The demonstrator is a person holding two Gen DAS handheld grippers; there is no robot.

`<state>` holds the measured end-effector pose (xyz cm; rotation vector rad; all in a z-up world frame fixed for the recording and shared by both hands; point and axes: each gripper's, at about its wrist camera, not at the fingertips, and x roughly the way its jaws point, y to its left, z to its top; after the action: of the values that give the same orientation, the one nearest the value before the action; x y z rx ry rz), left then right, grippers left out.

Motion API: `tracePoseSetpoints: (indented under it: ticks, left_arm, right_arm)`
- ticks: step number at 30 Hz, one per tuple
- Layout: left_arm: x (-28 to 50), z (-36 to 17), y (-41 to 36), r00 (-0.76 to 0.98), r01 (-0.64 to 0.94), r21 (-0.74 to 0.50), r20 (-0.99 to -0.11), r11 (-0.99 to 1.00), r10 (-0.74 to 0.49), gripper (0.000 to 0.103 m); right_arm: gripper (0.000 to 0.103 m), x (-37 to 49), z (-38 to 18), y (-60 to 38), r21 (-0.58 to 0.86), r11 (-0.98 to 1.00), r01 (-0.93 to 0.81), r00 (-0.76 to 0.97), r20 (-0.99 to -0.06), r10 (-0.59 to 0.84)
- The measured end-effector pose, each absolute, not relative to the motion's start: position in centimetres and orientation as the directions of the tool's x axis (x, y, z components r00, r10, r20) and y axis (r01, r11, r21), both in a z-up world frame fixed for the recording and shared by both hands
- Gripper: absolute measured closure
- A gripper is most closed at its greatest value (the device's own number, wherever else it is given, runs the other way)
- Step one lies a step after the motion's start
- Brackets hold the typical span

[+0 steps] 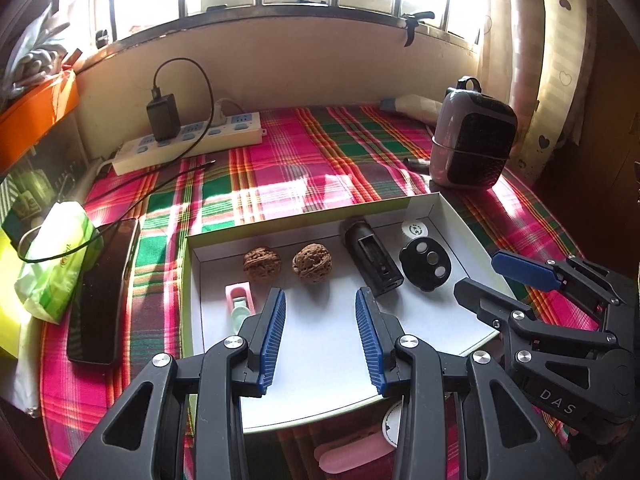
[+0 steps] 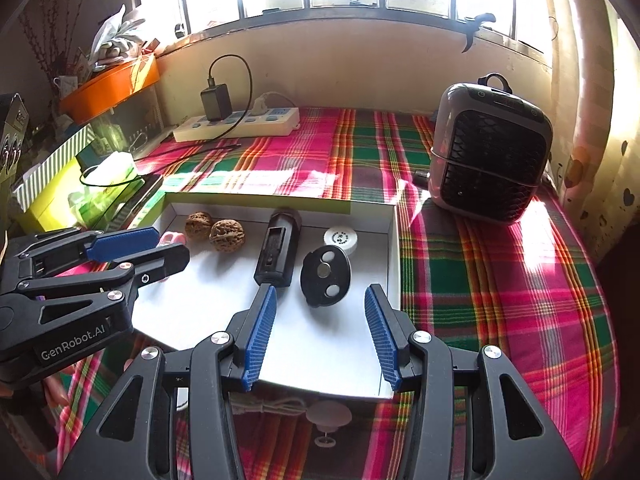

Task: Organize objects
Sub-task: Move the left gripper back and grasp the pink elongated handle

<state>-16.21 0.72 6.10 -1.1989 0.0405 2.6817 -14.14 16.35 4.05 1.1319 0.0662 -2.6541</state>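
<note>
Both your grippers hang over the white box [image 1: 436, 208], the left gripper [image 1: 321, 304] and the right gripper [image 2: 320, 302] each with jaws released and nothing between them. Inside the box lie two walnuts [image 1: 262, 263], a black cylinder-shaped device [image 1: 372, 258], a black round disc [image 2: 325, 276], a white cap [image 2: 341, 239] and a small pink piece [image 1: 239, 295]. The walnuts are probably light, hard and rough, so they should not slip; take one across its middle. The black device looks stiff and smoother, so grasp it across its narrow sides. The disc is flat, so you must pinch its edges.
</note>
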Motion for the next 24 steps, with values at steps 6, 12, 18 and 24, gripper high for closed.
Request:
tracePoseSetpoints:
  ticks: [6,12,18,24]
  left_arm:
    - [-14.2,6.4,0.3,-0.669,-0.184,-0.049,-0.725,-0.982,0.162,0.068]
    - [-12.3,6.4,0.0,-0.677,-0.187,-0.053,-0.717,-0.981,0.168,0.068]
    - [-10.4,5.6,-1.0,-0.673,-0.174,-0.08,-0.718,-0.981,0.178,0.068]
    - [-8.9,4.8,-2.1,-0.663,-0.193,-0.122,-0.715,-0.974,0.221,0.068]
  right_arm:
    - [0.055,-12.5,4.2,16.7,0.07,-0.967,0.245,-0.671,-0.707,-0.222]
    - [0.055,-11.0,4.2,17.1,0.08,-0.967,0.243,-0.677,-0.7,-0.228]
    - [0.055,-9.3,4.2,17.9,0.074,-0.969,0.238,-0.687,-0.692,-0.221]
    - [0.055,-8.3,3.5,18.6,0.089,-0.969,0.233,-0.683,-0.694,-0.228]
